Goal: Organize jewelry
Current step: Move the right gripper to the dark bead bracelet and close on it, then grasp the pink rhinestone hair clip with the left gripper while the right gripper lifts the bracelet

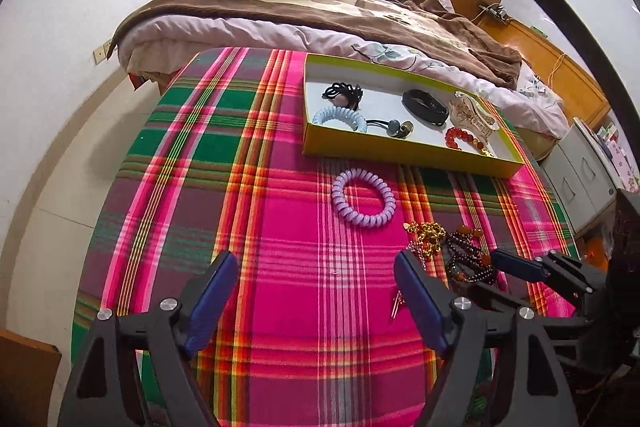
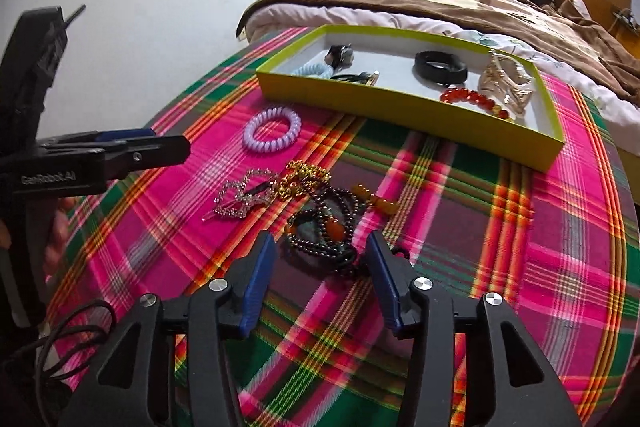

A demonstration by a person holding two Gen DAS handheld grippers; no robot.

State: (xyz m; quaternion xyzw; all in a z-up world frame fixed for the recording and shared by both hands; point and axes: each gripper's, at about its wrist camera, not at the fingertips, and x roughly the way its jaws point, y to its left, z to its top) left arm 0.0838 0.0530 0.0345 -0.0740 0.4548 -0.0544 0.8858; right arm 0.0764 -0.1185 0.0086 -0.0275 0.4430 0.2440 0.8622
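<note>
Right gripper (image 2: 320, 247) spread wide, straddling the dark bead necklace (image 2: 324, 227) on the plaid cloth (image 2: 500, 247), nothing pinched yet. Left gripper (image 1: 316, 271) equally wide, hovering empty over bare cloth. Risk here: strands looped and tangled with the gold chain (image 2: 304, 177), so closing on one loop could drag the chain and the rhinestone clip (image 2: 244, 197) along, or let beads slip out. Glossy, dark, with orange stones. Further out, lilac coil hair tie (image 2: 272, 135) lying loose; beyond, yellow-green box (image 2: 400, 107) already holding several pieces.
</note>
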